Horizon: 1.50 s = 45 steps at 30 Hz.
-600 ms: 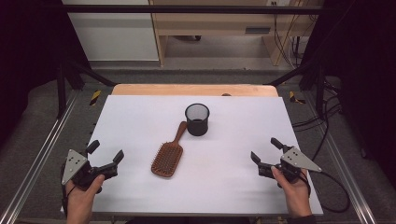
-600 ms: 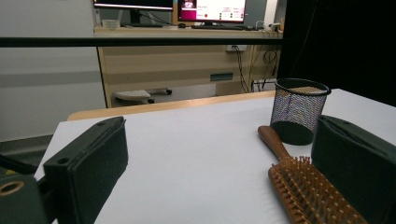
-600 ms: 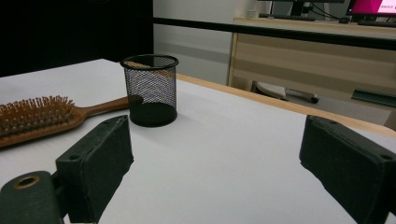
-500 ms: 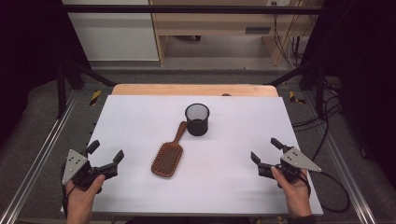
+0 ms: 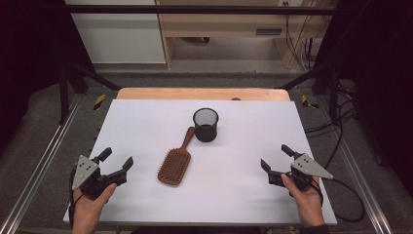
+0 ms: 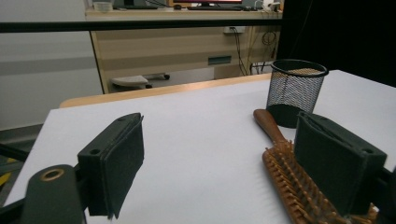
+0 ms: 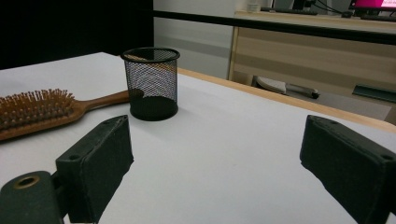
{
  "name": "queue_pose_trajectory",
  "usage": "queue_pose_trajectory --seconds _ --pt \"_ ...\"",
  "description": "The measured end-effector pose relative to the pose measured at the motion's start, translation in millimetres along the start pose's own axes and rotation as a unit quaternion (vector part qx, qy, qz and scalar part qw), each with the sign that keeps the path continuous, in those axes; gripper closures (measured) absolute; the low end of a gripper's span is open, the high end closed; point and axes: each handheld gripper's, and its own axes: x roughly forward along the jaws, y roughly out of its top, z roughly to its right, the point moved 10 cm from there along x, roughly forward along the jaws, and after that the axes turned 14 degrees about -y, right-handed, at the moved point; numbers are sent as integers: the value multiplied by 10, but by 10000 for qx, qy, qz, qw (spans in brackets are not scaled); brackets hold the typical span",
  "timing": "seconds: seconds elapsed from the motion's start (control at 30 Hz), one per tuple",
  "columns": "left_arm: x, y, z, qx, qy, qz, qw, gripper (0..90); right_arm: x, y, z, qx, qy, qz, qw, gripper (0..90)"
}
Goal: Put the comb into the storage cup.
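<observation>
room: dim | floor (image 5: 234, 78): grey | wooden desk (image 5: 219, 24) standing behind white worktop (image 5: 146, 117) | cables (image 5: 341, 122) trailing right

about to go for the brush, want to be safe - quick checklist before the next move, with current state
1. Left gripper jaws open, nothing between them: ok.
2. Right gripper jaws open, nothing between them: ok.
3. Hairbrush lies flat on the table, bristles up, untouched by either gripper: ok.
4. Brush handle free to lift: cannot tell; its tip sits right by the base of the mesh cup, and contact is unclear.
5. Mesh cup upright, with no objects seen inside it: ok.
6. Bare table between each gripper and the brush: ok.
</observation>
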Motion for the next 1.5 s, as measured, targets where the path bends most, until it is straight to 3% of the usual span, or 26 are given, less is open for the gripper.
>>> queue_pose_trajectory --seconds 0.13,0.3,0.33,0.4,0.43,0.67,0.73,0.87,0.93,1.17,1.33,1.5 --pt "12 -5 20 -56 -44 39 10000 141 -4 8 3 30 9 27 10000 94" --pt "-24 92 68 87 32 158 9998 150 4 -14 -3 21 17 -56 10000 94" --pt "-30 111 77 146 85 132 9998 158 5 -15 -2 25 15 -59 10000 94" --pt "-39 148 94 186 138 136 9996 259 15 -26 4 31 0 -84 10000 94" --pt "-36 174 114 185 118 146 9997 259 15 -26 4 31 0 -84 10000 94" --pt "80 294 295 113 -375 -37 9992 428 34 -46 -15 9 25 -123 9999 93" --pt "121 326 332 212 -474 -144 9985 524 41 -48 -24 9 17 -123 9999 93" --pt "181 443 374 208 -685 -141 9973 606 48 -46 -43 52 51 -117 9999 93" --pt "238 514 397 185 -847 -211 9960 693 64 -61 -75 30 103 -149 9998 93" --pt "518 671 494 63 -1430 -430 9888 830 71 -68 -149 -67 195 -170 9996 93" --pt "795 639 509 13 -1615 -706 9843 900 71 -64 -135 -38 187 -155 9997 93" --pt "1064 564 562 105 -1752 -1018 9792 900 71 -65 -152 -43 222 -157 9996 94"
